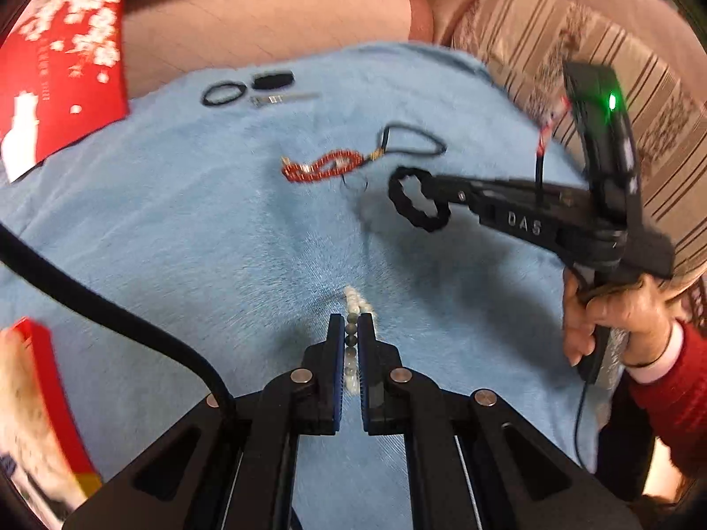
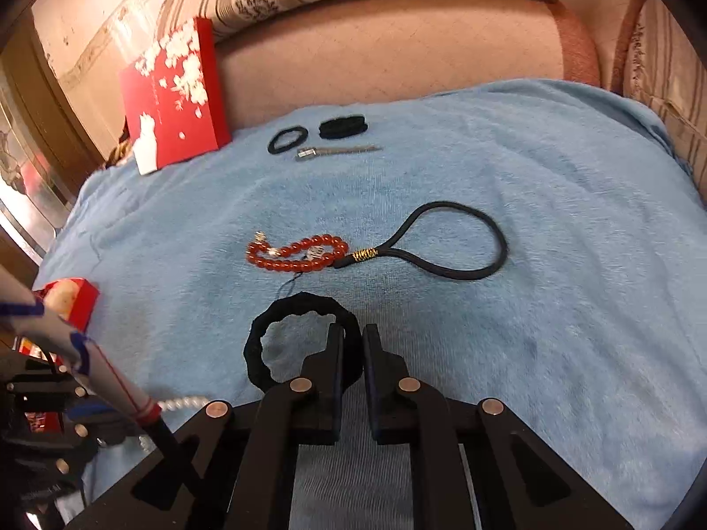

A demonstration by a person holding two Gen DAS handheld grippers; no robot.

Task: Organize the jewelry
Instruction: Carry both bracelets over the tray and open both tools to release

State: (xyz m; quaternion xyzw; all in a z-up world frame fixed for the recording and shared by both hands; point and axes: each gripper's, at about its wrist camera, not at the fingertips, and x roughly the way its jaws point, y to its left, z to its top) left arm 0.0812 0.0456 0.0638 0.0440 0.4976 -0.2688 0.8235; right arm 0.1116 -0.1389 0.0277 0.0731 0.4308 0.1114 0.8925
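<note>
My left gripper (image 1: pixel 352 324) is shut on a white pearl strand (image 1: pixel 353 302) that lies on the blue towel (image 1: pixel 176 221); the strand also shows in the right wrist view (image 2: pixel 183 404). My right gripper (image 2: pixel 353 335) is shut on a black fabric hair tie (image 2: pixel 265 335) and holds it just above the towel; it also shows in the left wrist view (image 1: pixel 417 198). A red bead bracelet (image 2: pixel 296 254) lies mid-towel beside a black cord loop (image 2: pixel 459 238) with a gold wrap.
At the towel's far edge lie a thin black ring (image 2: pixel 287 139), a black scrunchie (image 2: pixel 343 127) and a silver clip (image 2: pixel 336 151). A red flowered box (image 2: pixel 176 97) leans at the back left. A small red box (image 2: pixel 73 298) sits at the left. Sofa cushions surround the towel.
</note>
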